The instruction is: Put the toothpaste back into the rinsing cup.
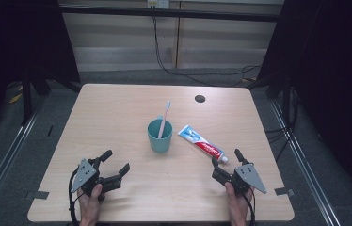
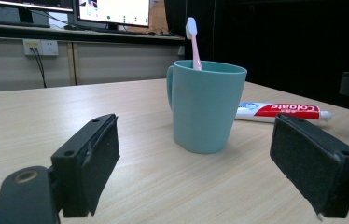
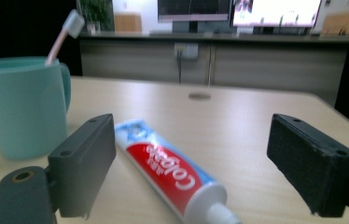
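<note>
A teal cup (image 1: 160, 135) stands upright near the middle of the wooden table (image 1: 117, 113), with a pink toothbrush (image 1: 165, 117) leaning in it, head up. A red, white and blue toothpaste tube (image 1: 201, 144) lies flat to the cup's right, cap toward me. My left gripper (image 1: 116, 161) rests at the front left, open, jaws aimed at the cup (image 2: 206, 107). My right gripper (image 1: 227, 158) is open at the front right, its jaws on either side of the tube's cap end (image 3: 172, 175). The toothbrush (image 2: 193, 42) and tube (image 2: 282, 112) also appear beyond the left jaws.
A small dark round hole (image 1: 200, 98) sits in the table near its far edge. Cables (image 1: 197, 70) trail on the floor behind the table. Dark curtains flank both sides. Bare tabletop lies left of the cup.
</note>
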`<state>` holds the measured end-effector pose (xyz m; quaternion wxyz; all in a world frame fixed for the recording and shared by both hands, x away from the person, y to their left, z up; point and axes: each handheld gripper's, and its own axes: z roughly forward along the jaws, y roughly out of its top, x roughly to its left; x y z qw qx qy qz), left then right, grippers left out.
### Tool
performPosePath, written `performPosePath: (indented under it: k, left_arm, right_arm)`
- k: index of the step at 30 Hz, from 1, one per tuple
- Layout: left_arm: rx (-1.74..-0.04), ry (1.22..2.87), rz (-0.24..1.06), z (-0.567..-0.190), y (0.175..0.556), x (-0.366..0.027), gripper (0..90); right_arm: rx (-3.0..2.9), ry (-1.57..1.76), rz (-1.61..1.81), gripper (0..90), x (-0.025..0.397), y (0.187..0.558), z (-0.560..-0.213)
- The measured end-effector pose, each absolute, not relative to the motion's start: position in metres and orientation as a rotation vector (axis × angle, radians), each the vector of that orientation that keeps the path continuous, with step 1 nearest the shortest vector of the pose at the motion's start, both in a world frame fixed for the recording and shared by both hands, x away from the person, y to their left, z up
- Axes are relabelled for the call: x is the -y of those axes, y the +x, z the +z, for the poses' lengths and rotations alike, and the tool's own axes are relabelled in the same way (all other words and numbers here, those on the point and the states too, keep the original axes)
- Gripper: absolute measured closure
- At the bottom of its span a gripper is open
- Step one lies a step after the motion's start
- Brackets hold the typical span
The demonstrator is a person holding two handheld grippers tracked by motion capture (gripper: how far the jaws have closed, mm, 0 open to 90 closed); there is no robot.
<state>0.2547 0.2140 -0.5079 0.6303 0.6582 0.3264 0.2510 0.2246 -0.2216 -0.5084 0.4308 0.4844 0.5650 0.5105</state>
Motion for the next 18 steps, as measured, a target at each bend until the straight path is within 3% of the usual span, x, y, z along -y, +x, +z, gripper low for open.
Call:
performPosePath:
  k: [6, 10, 18]
  left_arm:
    - [-0.745, 1.507, 0.605, -0.508, 0.252, -0.212, 15.8]
    - [-0.725, 1.511, 0.6, -0.508, 0.253, -0.214, 15.9]
    - [-0.693, 1.492, 0.627, -0.51, 0.248, -0.214, 15.6]
  right_arm:
    - [-1.62, 1.249, 1.232, 17.6, 0.224, 0.23, -0.505]
    - [-1.64, 1.316, 1.238, 24.6, 0.228, 0.233, -0.5]
    - [-1.726, 1.303, 1.255, 32.2, 0.234, 0.249, -0.467]
